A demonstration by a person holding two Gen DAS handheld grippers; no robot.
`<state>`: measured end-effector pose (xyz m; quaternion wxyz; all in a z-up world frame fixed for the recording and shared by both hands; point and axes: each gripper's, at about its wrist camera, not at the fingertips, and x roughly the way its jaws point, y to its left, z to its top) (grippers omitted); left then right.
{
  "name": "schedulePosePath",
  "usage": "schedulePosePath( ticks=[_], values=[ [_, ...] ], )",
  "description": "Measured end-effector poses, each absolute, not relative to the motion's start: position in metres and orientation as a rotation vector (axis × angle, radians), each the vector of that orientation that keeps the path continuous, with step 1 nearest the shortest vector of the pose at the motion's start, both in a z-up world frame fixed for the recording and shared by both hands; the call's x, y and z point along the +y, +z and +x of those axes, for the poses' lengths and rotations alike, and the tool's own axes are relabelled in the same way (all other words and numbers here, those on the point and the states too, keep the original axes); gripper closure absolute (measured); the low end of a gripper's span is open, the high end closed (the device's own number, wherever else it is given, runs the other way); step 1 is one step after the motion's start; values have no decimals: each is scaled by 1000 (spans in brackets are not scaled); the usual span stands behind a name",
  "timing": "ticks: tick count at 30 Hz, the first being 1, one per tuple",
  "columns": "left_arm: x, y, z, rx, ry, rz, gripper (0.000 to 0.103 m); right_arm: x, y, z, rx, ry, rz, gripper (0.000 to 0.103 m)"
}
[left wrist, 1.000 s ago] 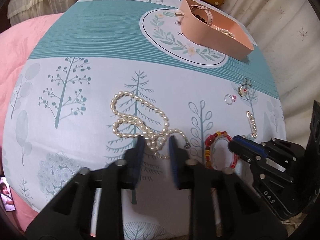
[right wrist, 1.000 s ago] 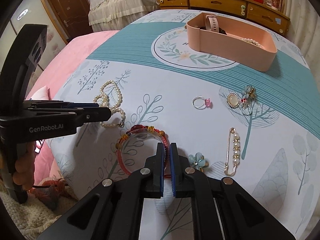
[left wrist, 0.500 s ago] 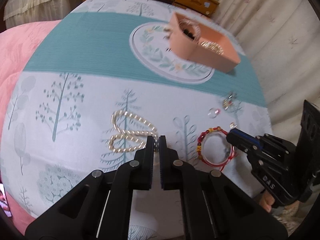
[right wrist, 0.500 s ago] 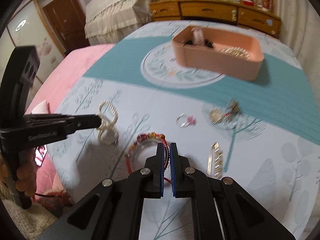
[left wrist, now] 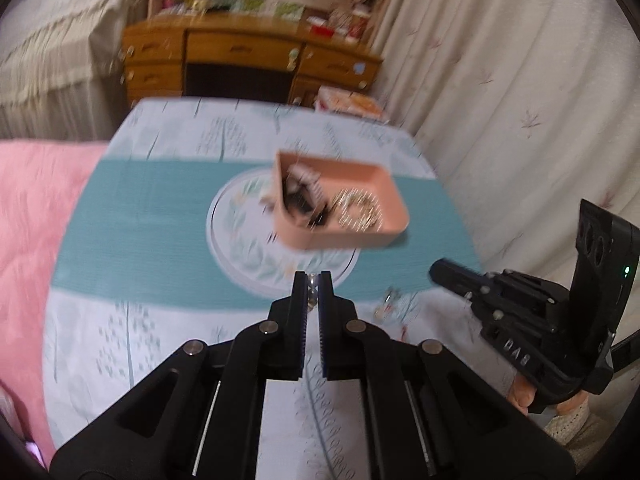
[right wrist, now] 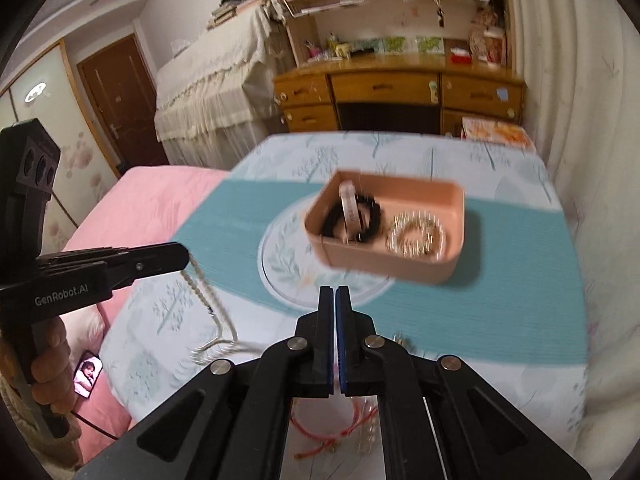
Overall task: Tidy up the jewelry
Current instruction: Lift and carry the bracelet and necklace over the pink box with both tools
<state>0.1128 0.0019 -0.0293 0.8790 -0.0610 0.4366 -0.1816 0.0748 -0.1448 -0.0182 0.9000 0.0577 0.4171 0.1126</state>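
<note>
Wooden dresser (right wrist: 396, 94) beyond pink bedding (right wrist: 136, 208), phone (right wrist: 87, 372) on it, curtains (left wrist: 520, 92) alongside.

Left wrist cam: sits behind its own fingers, angled down across the bed toward the pink tray (left wrist: 340, 216) and wooden desk (left wrist: 248, 60), from the near edge of the patterned cloth (left wrist: 140, 208). Right wrist cam: same setup, offset to the right, similar downward tilt. Shared: tray, cloth, desk. Each view catches the other gripper at its side edge. Both blurred.
</note>
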Motion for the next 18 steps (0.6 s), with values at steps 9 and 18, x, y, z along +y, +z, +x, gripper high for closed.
schedulePosePath(
  ticks=[9, 18],
  values=[
    [-27, 22, 127, 803, -424, -83, 100, -132, -42, 68, 1047, 391, 42, 66],
    [-36, 34, 128, 799, -443, -75, 100, -91, -91, 33, 1131, 476, -245, 66]
  ],
)
